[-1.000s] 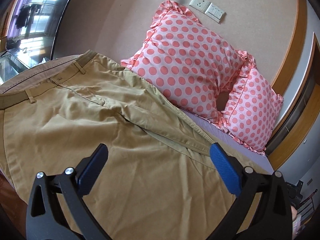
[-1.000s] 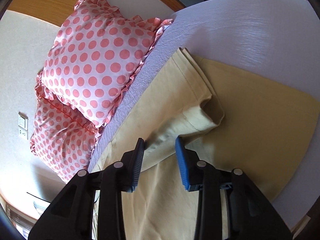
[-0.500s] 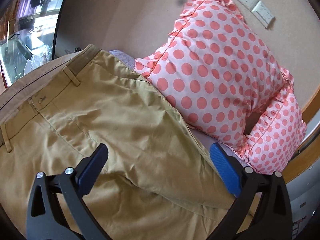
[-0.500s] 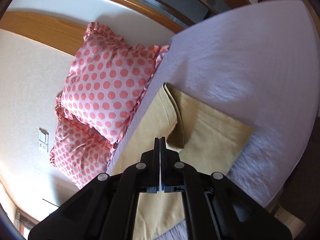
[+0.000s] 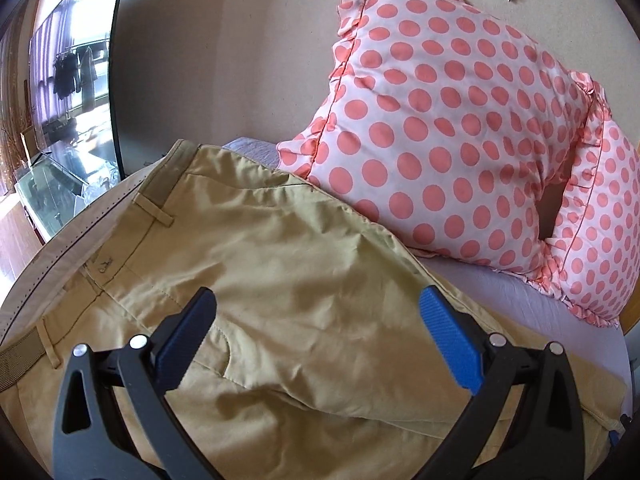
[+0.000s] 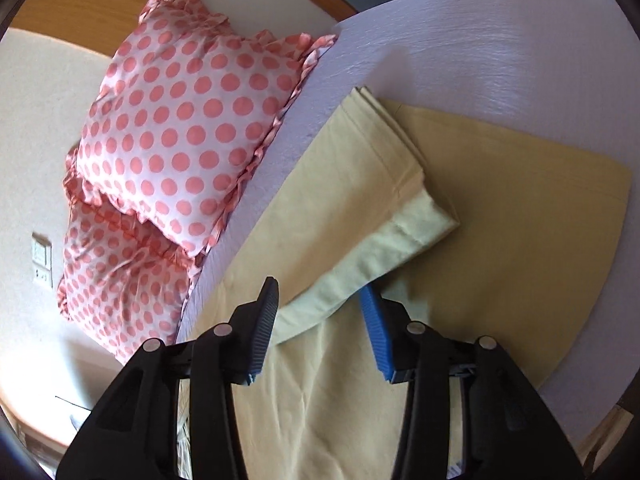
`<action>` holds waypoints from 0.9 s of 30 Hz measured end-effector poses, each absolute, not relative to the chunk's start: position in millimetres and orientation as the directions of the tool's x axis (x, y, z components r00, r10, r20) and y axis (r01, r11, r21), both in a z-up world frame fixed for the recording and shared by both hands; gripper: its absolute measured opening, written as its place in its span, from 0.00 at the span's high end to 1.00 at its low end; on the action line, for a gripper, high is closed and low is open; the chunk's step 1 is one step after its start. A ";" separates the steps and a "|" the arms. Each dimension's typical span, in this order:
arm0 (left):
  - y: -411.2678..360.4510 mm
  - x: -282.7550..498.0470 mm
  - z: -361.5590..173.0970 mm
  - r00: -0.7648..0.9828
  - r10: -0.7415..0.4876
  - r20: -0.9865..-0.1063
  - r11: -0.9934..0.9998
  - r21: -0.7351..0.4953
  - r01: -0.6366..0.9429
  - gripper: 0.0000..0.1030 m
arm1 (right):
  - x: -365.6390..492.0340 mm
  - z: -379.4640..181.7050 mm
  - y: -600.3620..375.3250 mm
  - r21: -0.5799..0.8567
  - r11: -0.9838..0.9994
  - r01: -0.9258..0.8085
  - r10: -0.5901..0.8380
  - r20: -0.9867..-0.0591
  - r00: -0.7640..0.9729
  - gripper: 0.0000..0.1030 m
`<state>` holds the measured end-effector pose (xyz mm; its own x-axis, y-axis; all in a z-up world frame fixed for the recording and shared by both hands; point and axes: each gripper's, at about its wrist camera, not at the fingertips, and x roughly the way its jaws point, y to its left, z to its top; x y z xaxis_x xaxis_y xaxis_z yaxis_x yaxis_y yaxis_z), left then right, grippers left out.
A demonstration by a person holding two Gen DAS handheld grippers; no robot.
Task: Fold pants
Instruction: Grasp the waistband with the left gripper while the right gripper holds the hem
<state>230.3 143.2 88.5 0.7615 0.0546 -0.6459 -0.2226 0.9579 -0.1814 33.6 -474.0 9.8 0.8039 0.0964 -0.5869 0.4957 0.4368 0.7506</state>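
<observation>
Khaki pants [image 5: 280,264] lie on a bed with a lilac sheet [image 5: 520,296]. The left wrist view shows the waistband with belt loops [image 5: 154,212] at the left. My left gripper [image 5: 316,320] is open and hovers over the seat area, holding nothing. The right wrist view shows the leg end of the pants [image 6: 500,220], with one leg's hem folded back on top [image 6: 400,216]. My right gripper [image 6: 320,312] is open, its jaws on either side of the edge of this folded leg.
Two pink polka-dot pillows [image 5: 460,128] lean on the wall beside the pants; they also show in the right wrist view [image 6: 180,128]. A window [image 5: 60,80] is at the left. Wall switches [image 6: 42,264] and a wooden headboard [image 6: 72,12] are behind.
My right gripper was shut half a second ago and is now open around the folded leg edge. My left gripper has moved toward the waistband and pillows, staying open.
</observation>
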 end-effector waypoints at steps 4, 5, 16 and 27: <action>152.5 245.3 79.3 0.721 -0.018 -0.693 0.940 -0.256 -0.224 0.02 | 40.9 -2.3 -486.9 0.791 0.445 0.420 0.105 -0.512 0.853 0.97; 155.1 249.3 77.0 0.713 -0.031 -0.700 0.932 -0.278 -0.232 0.02 | 36.3 -5.2 -490.3 0.825 0.423 0.375 0.120 -0.462 0.879 0.97; 175.6 325.9 62.6 0.652 0.000 -0.758 0.856 -0.337 -0.393 0.02 | 7.1 12.5 -493.2 0.840 0.492 0.230 0.112 -0.324 0.940 0.97; 200.5 319.0 65.2 0.648 -0.082 -0.757 0.828 -0.413 -0.379 0.87 | 8.4 22.3 -496.9 0.826 0.520 0.216 0.110 -0.316 0.942 0.97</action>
<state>319.0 200.5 65.2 0.6478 -0.0817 -0.7574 -0.3786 0.8283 -0.4131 8.4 -496.9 22.3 0.9424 0.1097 -0.3160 0.2165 0.5203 0.8261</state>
